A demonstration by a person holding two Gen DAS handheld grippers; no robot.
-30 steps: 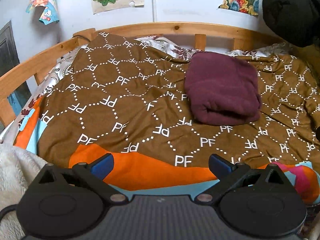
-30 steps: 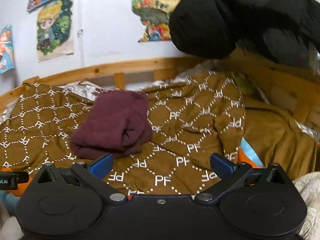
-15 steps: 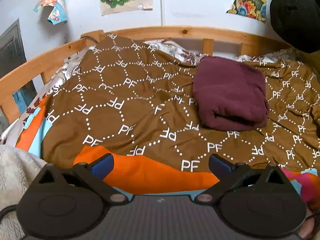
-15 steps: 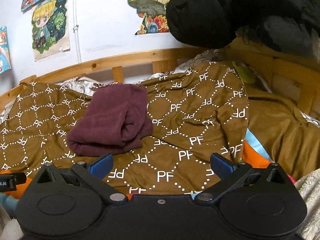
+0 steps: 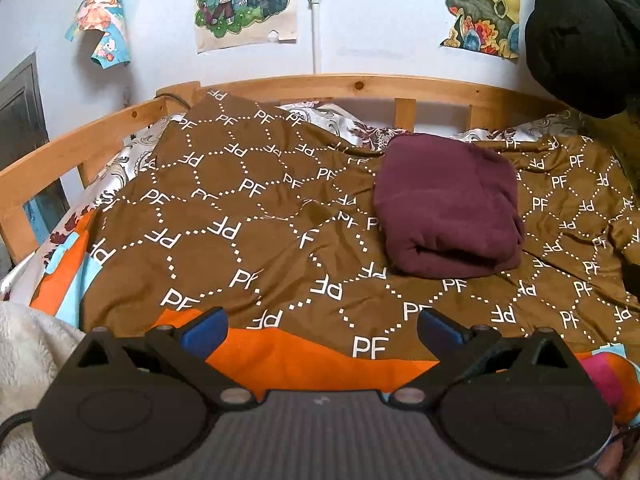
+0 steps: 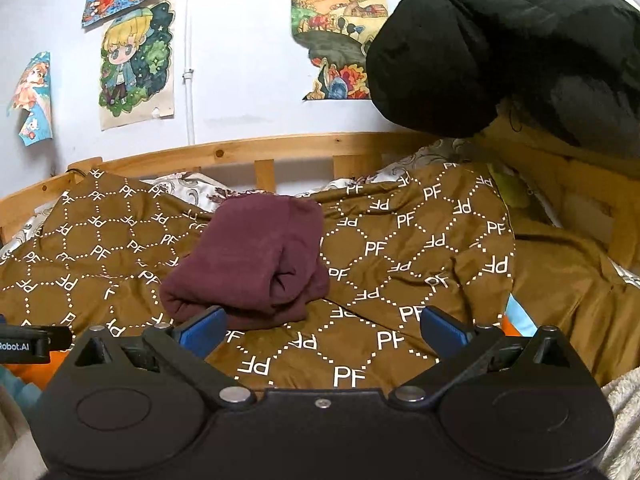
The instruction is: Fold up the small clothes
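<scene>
Lettering first: white "PF" repeats across the brown cover (image 5: 224,216), and in the right wrist view we read "Robot.AI" on the left gripper (image 6: 24,346) poking in at the far left edge. Our garment (image 5: 448,208) (maroon, folded into a thick bundle) lies on the cover right of centre in the left view, centre-left in the right view (image 6: 256,260). Left gripper (image 5: 320,326) has its blue tips wide apart, holding nothing; so does the right gripper (image 6: 322,326). Only the right view shows the whole black jacket (image 6: 508,48) at upper right; only the left shows the orange sheet (image 5: 304,360) at bottom centre.
</scene>
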